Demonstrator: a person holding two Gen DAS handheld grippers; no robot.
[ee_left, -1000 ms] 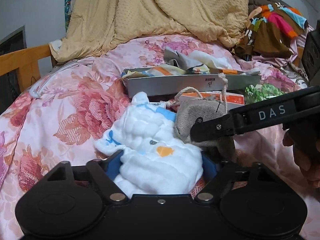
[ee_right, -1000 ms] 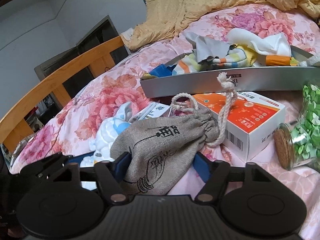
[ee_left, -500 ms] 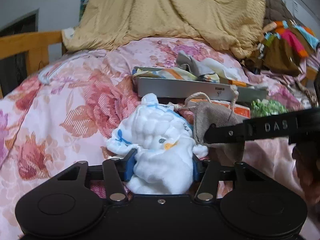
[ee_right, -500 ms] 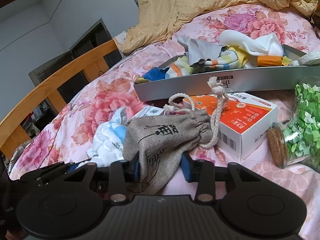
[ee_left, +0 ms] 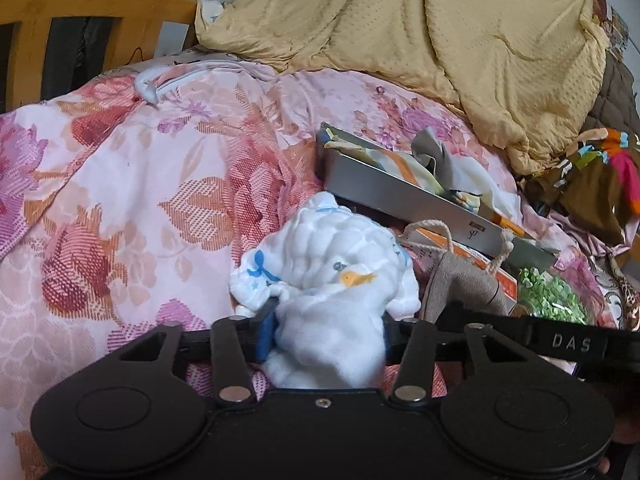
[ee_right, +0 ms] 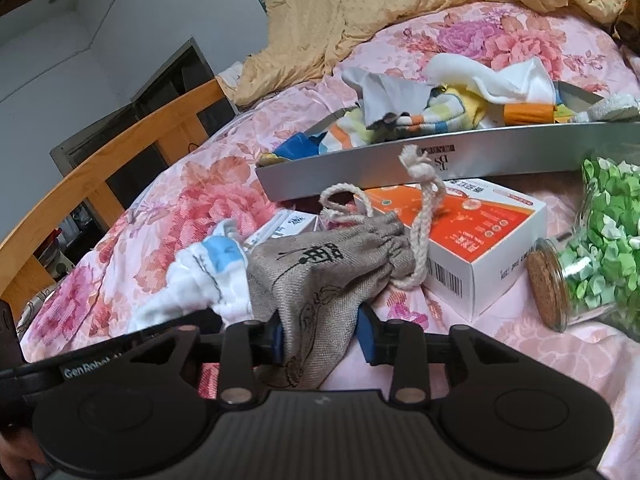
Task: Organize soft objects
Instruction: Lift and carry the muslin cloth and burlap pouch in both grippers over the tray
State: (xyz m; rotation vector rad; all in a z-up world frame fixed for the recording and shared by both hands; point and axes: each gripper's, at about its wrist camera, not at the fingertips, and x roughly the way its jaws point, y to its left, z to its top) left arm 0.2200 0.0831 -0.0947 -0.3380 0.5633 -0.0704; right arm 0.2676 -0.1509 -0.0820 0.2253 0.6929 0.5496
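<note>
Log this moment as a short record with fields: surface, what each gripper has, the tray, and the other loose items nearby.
surface: floral bedspread
left gripper: shut on white cloth, jaws just closed in
right gripper: shut on burlap pouch, jaws just closed in
tray: silver tray behind both, already holding mixed cloths
nearby: orange box beside pouch; corked jar of green bits on its side

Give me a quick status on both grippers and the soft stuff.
Left gripper shut on white cloth. Right gripper shut on burlap pouch. Grey tray ahead; orange box, jar beside path.
</note>
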